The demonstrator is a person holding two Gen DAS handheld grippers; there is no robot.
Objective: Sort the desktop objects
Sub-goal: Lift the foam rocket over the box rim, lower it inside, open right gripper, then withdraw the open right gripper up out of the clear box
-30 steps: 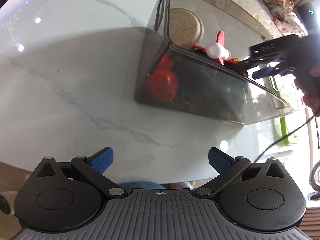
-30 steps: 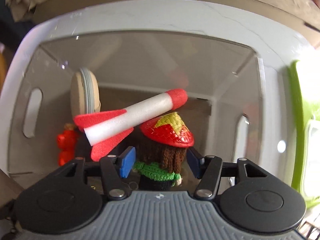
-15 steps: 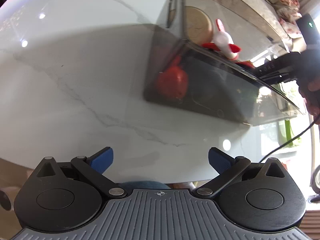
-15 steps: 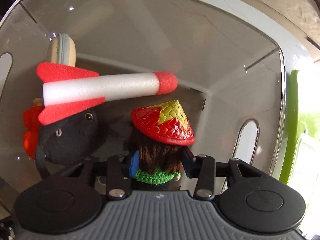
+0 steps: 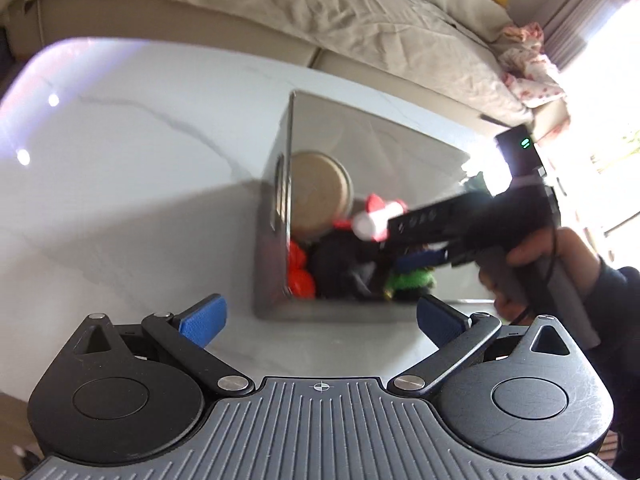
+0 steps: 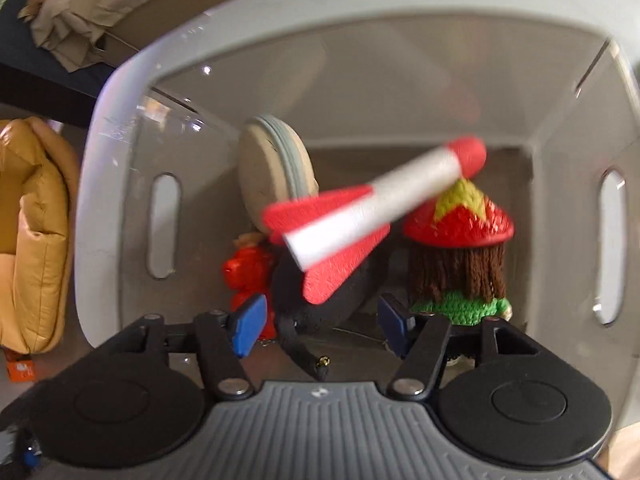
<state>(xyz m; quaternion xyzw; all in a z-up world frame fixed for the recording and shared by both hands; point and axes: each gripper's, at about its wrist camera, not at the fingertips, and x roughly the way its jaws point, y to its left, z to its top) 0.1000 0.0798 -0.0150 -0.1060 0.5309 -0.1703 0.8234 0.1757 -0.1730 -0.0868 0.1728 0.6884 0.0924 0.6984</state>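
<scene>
The right gripper (image 6: 320, 322) has let go of the doll (image 6: 460, 268), jaws now spread; left gripper (image 5: 318, 316) spread, idle; doll sorted into the bin (image 6: 120, 128).

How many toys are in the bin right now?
5 that I can see in the bin: round disc at the back, red figure left, black plush middle, foam rocket on top, hatted doll right. More may be hidden underneath.

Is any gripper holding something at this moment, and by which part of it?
Nothing is held. The right gripper is open beside the doll; the left gripper is open.
</scene>
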